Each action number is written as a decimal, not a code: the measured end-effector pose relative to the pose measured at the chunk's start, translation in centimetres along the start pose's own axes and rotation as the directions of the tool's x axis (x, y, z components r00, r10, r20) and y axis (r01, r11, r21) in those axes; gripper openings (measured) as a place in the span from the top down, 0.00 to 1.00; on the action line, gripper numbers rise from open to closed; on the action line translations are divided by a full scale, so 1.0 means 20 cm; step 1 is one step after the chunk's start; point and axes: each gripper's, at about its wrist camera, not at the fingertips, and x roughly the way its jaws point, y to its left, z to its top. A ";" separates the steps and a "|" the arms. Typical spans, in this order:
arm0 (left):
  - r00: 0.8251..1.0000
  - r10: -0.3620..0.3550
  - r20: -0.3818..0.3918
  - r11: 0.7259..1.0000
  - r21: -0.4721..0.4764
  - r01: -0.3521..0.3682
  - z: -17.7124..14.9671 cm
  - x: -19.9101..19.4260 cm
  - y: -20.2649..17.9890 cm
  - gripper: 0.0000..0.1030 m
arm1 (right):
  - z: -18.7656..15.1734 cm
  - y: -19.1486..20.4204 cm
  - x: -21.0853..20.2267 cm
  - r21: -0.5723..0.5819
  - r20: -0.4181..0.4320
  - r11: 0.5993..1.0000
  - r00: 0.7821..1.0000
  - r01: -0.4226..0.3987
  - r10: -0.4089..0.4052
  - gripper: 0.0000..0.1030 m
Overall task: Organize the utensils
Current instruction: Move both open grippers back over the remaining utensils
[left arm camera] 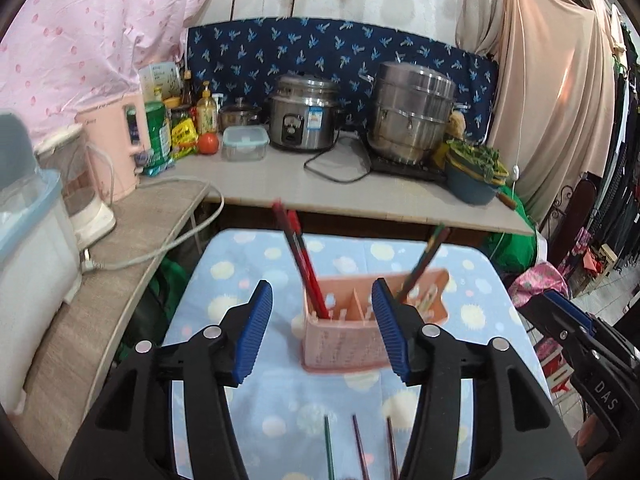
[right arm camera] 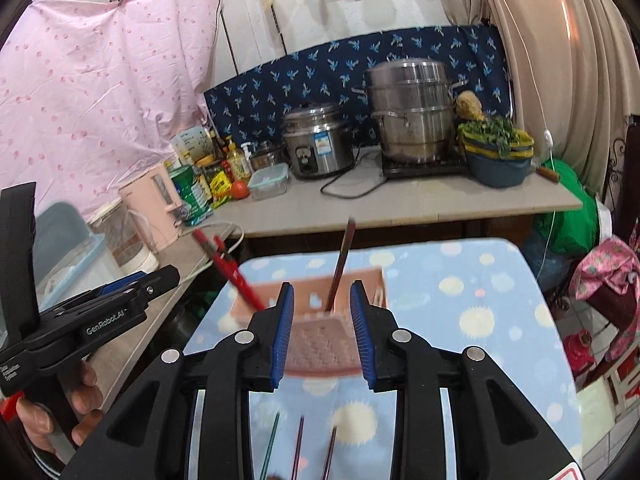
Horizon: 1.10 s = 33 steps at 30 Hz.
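Where chopsticks (left arm camera: 329, 446) lie, holder (left arm camera: 340, 342) beyond.

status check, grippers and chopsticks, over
Left gripper open, empty. Right gripper open, empty. Pink holder has red chopsticks; three loose chopsticks on table. Nothing blocking.

A pink utensil holder (left arm camera: 340, 340) holds red chopsticks (left arm camera: 302, 264) on a pale-blue cloth (left arm camera: 248, 276) with cream dots.

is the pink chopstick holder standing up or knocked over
Upright. The pink holder stands on its base on the spotted cloth, open top up, with red chopsticks leaning out of it.
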 end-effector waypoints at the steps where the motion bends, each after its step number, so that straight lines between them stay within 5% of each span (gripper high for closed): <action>1: 1.000 -0.008 -0.015 1.000 -0.007 0.008 -0.04 -0.01 0.01 0.52 | -0.05 0.00 -0.02 0.001 -0.014 1.000 1.000 -0.002 0.002 0.72; 19: 0.976 0.066 -0.205 0.997 0.058 -0.055 -0.85 -0.12 0.04 0.52 | -0.96 0.01 -0.13 -0.085 -0.270 0.994 0.959 0.069 -0.090 0.72; 33: 0.949 0.083 -0.304 0.996 0.065 -0.066 -1.13 -0.09 0.03 0.52 | -1.20 0.06 -0.07 -0.093 -0.342 0.994 0.936 0.058 -0.087 0.72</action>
